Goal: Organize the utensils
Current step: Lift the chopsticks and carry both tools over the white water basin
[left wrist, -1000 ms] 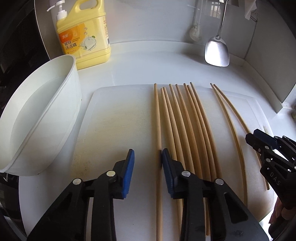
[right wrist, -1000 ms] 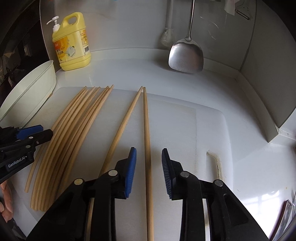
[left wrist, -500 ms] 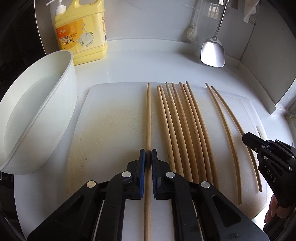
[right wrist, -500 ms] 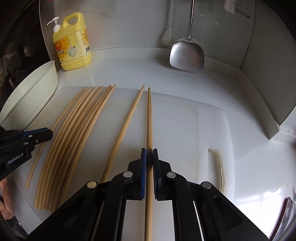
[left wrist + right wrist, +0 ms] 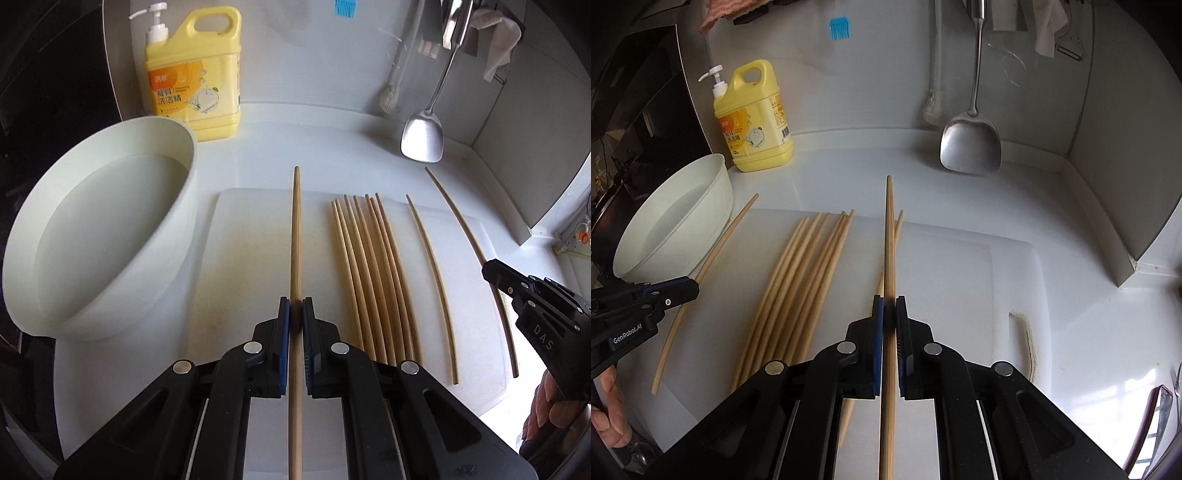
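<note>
"GenRobot.AI" was printed on the left tongs [image 5: 687,288] and "DAS" on the right tongs [image 5: 491,271]. A yellow detergent jug [image 5: 194,72] with a pump (its label in Chinese characters) was stood on the worktop [image 5: 314,147] behind a white bowl [image 5: 122,206], in which water appeared to be held. The left tongs were pinched on one chopstick [image 5: 296,236], the right tongs on another chopstick [image 5: 889,236], both lifted above the white cutting board [image 5: 251,243]. The remaining chopsticks [image 5: 369,266] were left lying on the board.
</note>
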The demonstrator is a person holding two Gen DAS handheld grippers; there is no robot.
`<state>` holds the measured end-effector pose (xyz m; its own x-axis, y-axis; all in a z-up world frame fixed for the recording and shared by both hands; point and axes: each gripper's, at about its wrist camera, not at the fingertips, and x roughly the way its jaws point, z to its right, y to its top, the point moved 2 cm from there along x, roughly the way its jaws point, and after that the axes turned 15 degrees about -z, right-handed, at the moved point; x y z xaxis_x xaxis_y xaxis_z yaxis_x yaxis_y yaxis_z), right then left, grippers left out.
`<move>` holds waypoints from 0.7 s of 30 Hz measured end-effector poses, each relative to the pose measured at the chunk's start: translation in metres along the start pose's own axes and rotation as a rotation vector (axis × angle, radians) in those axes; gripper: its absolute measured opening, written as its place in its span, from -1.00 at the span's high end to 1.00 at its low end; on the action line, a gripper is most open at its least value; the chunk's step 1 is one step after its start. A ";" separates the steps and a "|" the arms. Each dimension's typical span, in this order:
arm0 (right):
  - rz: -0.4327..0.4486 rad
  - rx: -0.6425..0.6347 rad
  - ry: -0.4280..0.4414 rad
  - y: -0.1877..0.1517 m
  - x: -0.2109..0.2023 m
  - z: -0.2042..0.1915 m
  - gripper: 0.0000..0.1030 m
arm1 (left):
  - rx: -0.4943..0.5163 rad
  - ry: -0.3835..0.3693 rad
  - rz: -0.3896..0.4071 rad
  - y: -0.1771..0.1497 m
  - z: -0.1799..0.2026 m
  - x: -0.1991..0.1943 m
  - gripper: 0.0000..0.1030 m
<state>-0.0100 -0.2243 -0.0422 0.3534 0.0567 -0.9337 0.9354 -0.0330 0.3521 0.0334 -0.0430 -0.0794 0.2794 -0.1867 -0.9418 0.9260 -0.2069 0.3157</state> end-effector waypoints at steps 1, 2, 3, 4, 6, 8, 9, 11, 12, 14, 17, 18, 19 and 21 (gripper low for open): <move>0.009 -0.011 0.005 0.003 -0.005 -0.008 0.88 | -0.004 -0.003 0.014 0.002 -0.004 -0.008 0.86; 0.019 -0.022 0.012 0.007 -0.010 -0.017 0.88 | -0.009 -0.003 0.029 0.004 -0.009 -0.016 0.86; 0.029 -0.032 0.021 0.011 -0.015 -0.026 0.88 | -0.015 -0.002 0.044 0.007 -0.014 -0.024 0.86; 0.039 -0.043 0.033 0.016 -0.019 -0.035 0.88 | -0.023 -0.001 0.059 0.009 -0.021 -0.031 0.86; 0.061 -0.073 0.054 0.027 -0.026 -0.057 0.88 | -0.044 0.009 0.086 0.014 -0.039 -0.047 0.86; 0.081 -0.114 0.066 0.039 -0.030 -0.081 0.88 | -0.066 0.024 0.110 0.018 -0.060 -0.062 0.86; 0.087 -0.132 0.074 0.045 -0.030 -0.093 0.88 | -0.078 0.034 0.119 0.019 -0.071 -0.068 0.86; 0.097 -0.161 0.097 0.058 -0.029 -0.118 0.88 | -0.107 0.054 0.133 0.022 -0.097 -0.079 0.86; 0.100 -0.171 0.113 0.065 -0.029 -0.131 0.88 | -0.121 0.066 0.139 0.024 -0.109 -0.083 0.86; 0.105 -0.190 0.144 0.078 -0.025 -0.155 0.88 | -0.147 0.090 0.146 0.028 -0.134 -0.089 0.86; 0.092 -0.225 0.181 0.098 -0.012 -0.193 0.88 | -0.180 0.100 0.151 0.036 -0.169 -0.089 0.86; 0.086 -0.236 0.191 0.104 -0.008 -0.205 0.88 | -0.191 0.106 0.150 0.040 -0.180 -0.088 0.86; 0.076 -0.247 0.201 0.110 -0.002 -0.217 0.88 | -0.200 0.108 0.149 0.044 -0.191 -0.087 0.86; 0.057 -0.257 0.221 0.120 0.008 -0.237 0.88 | -0.218 0.110 0.145 0.051 -0.209 -0.081 0.86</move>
<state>0.1081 0.0085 0.0078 0.3727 0.2774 -0.8855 0.8764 0.2084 0.4341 0.1112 0.1627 -0.0107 0.4276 -0.0911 -0.8994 0.9039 0.0275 0.4269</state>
